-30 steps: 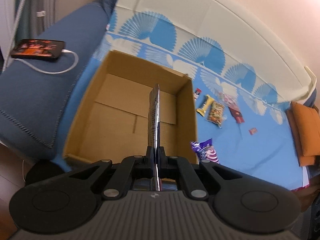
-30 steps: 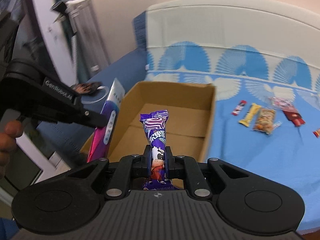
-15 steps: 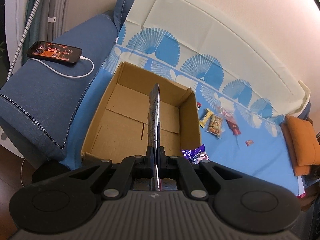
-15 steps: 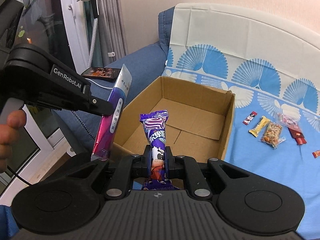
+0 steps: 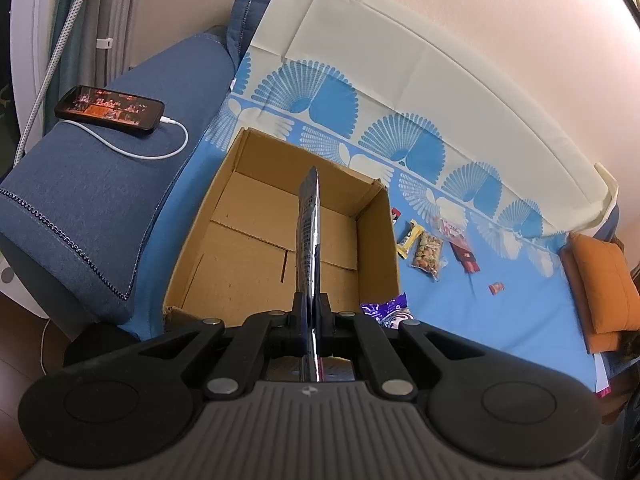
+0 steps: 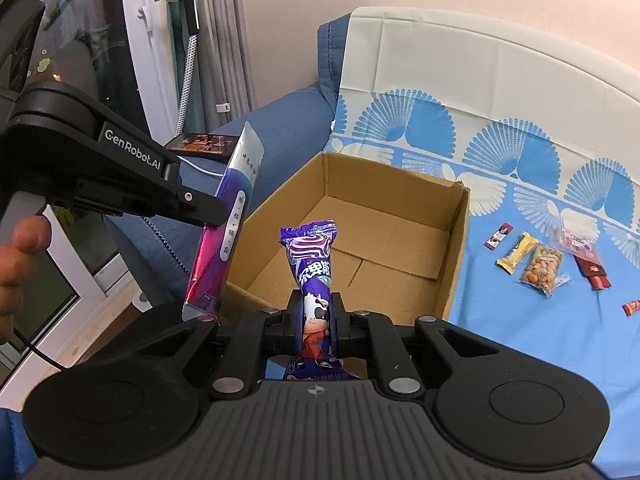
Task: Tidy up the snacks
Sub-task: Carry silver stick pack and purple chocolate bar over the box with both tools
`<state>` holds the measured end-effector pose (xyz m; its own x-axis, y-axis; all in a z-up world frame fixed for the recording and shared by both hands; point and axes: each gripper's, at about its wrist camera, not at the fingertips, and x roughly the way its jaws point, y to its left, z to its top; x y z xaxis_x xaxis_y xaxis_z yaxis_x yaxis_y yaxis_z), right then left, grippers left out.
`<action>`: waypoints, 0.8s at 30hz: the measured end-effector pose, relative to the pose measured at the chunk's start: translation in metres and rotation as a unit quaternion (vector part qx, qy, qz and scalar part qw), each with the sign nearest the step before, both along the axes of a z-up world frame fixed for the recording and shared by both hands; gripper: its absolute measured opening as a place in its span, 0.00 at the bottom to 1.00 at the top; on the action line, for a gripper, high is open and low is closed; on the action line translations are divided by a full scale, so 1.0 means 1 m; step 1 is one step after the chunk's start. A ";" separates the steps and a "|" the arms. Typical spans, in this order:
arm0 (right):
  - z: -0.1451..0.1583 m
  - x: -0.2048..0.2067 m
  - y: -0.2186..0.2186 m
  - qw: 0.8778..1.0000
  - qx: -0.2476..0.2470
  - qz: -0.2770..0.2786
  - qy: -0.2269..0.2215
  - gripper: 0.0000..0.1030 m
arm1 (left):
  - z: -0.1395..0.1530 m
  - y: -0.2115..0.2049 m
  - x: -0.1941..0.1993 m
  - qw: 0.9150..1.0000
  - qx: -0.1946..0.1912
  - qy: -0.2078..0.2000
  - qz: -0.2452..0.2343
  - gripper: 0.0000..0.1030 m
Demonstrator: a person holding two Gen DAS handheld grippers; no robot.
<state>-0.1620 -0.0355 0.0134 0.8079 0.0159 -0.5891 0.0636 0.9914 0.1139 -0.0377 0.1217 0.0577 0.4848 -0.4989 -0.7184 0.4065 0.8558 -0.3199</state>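
An open cardboard box (image 5: 224, 240) (image 6: 456, 256) sits on the blue patterned sofa cover, nothing inside it. My left gripper (image 5: 311, 304) (image 6: 216, 210) is shut on a flat pink-and-purple snack packet (image 5: 309, 232) (image 6: 224, 224), held edge-on above the box's near left corner. My right gripper (image 6: 316, 312) is shut on a purple candy packet (image 6: 312, 264) (image 5: 386, 308) with a cow print, upright over the box's near rim. Several small snacks lie right of the box: a yellow bar (image 6: 516, 254), a nut bag (image 6: 542, 268), a red packet (image 6: 594, 270).
A phone (image 5: 110, 108) on a white charging cable rests on the blue sofa arm at the left. An orange cushion (image 5: 604, 292) lies at the sofa's right end. A hand (image 6: 16, 256) grips the left tool. A window and stand are at the far left.
Both grippers have drawn back from the box with their packets still held; the box and sofa look smaller and farther. The phone and sofa arm have come more into view.
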 end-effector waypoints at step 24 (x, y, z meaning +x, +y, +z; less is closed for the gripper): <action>-0.004 0.003 -0.001 1.000 0.009 -0.002 0.007 0.13 | -0.005 -0.002 0.007 1.000 0.005 0.005 0.000 0.03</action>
